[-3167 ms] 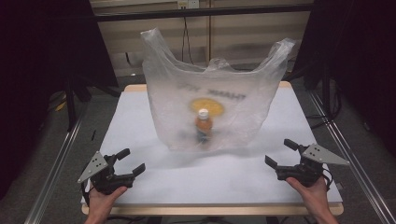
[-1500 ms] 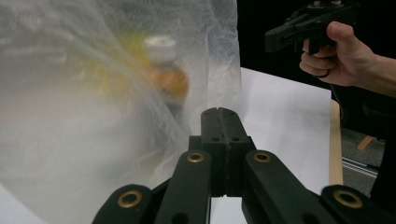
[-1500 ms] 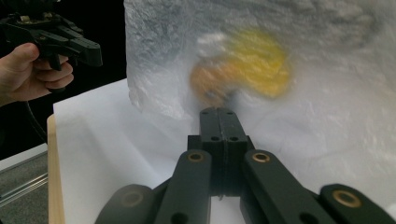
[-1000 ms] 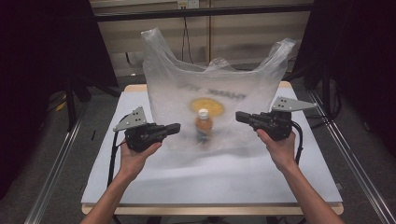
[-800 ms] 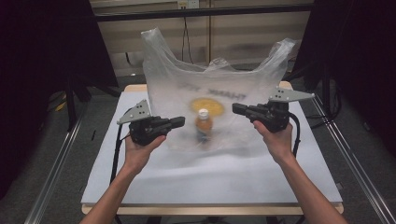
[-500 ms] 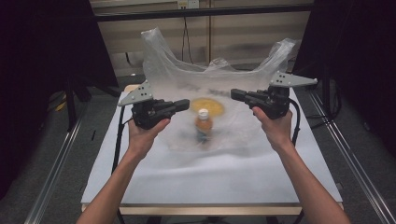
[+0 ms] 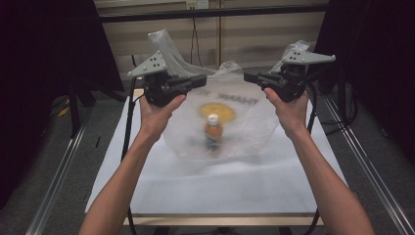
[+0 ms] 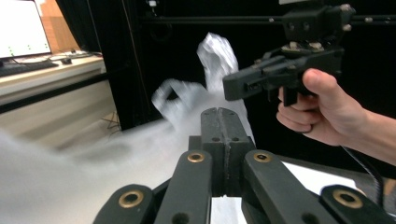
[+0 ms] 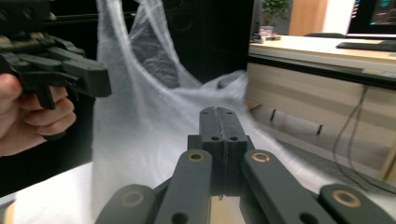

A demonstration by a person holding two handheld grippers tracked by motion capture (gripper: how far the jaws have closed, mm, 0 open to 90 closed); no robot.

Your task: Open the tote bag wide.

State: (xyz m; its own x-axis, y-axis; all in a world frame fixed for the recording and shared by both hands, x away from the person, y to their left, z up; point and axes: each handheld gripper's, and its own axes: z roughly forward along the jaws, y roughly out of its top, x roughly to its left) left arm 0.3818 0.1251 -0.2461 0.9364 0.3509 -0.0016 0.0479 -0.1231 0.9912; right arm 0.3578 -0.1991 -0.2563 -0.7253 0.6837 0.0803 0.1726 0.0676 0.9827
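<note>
Plastic bag (image 7: 230,122) stands open-mouthed on the white table (image 7: 210,191), and everything arranges itself around it. Inside it, low and near the middle, an orange bottle (image 7: 213,133) stands upright. The left gripper (image 7: 198,81) is held up at the bag's left handle, the right gripper (image 7: 252,77) at its right one, tips pointing toward each other over the bag's mouth. In each gripper's own view the jaws are pressed together, pinching nothing I can make out. My guess is they are placed to take the handles.
</note>
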